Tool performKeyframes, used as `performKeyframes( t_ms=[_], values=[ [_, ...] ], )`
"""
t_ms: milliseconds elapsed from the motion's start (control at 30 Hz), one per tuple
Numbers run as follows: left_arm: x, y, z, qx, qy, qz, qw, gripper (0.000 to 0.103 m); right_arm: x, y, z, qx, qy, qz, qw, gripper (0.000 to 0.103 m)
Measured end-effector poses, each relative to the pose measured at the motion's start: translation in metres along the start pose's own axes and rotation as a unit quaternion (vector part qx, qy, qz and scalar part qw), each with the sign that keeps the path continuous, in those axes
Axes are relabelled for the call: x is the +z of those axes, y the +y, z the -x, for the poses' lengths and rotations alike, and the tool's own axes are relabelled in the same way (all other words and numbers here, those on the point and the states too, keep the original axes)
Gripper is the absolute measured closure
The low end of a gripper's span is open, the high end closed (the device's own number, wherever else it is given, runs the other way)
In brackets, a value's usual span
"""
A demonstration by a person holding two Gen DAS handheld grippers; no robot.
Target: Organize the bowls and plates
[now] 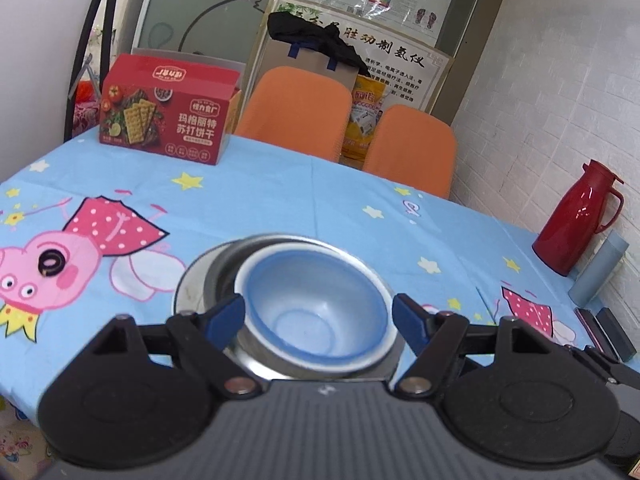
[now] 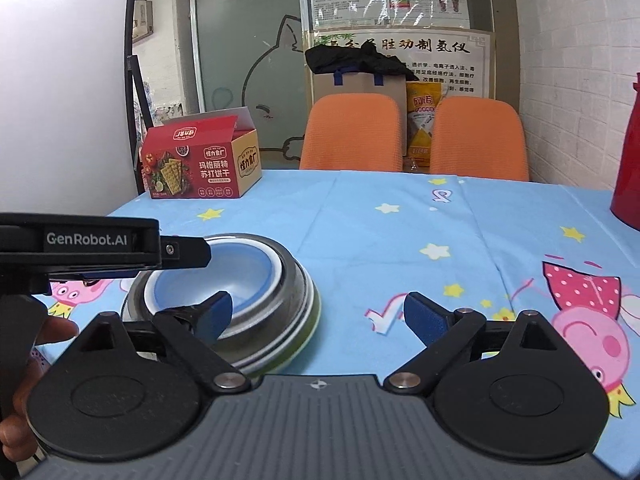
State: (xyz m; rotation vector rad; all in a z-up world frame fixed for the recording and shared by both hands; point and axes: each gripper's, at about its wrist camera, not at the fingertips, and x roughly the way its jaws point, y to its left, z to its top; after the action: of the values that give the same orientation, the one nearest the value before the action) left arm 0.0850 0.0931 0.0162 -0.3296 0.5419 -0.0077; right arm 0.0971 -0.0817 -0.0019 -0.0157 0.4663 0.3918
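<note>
Left claw (image 1: 318, 320) stands apart, empty, over blue bowl (image 1: 316, 312) nested in steel bowl (image 1: 208, 276); right claw (image 2: 318, 316) apart. Blue bowl probably light, slippery; grip rim.

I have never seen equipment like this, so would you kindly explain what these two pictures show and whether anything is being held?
There is no robot here: a person carries a handheld two-finger claw in each hand, and each claw has a wide-angle camera looking forward along its fingers. One picture comes from the left claw, the other from the right claw; the black and grey parts at the bottom are the tools themselves.

Both look over a table with a blue cartoon tablecloth. On it sits a blue bowl nested inside a metal bowl. Farther off are a red cracker box and, at the side, a red thermos jug. Two orange chairs stand behind the table.

Nothing is held: both claws are open, and the left one hovers over the blue bowl without pressing on it.
</note>
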Motion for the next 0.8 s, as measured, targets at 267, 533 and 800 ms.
performKeyframes(
  t_ms=[267, 533, 800],
  values=[
    [-0.040, -0.019, 0.025, 0.023, 0.011, -0.037, 0.9990, 0.028, -0.026, -0.015, 0.029, -0.033, 0.000, -0.024, 0.999, 0.000],
    [-0.065, -0.030, 0.032, 0.070, 0.010, -0.075, 0.9947, 0.028, -0.042, -0.020, 0.041, -0.037, 0.001, -0.037, 0.999, 0.000],
    [-0.088, -0.037, 0.036, 0.068, 0.009, -0.098, 0.9928, 0.028, -0.062, -0.024, 0.049, -0.070, 0.013, -0.053, 0.996, 0.000]
  ],
)
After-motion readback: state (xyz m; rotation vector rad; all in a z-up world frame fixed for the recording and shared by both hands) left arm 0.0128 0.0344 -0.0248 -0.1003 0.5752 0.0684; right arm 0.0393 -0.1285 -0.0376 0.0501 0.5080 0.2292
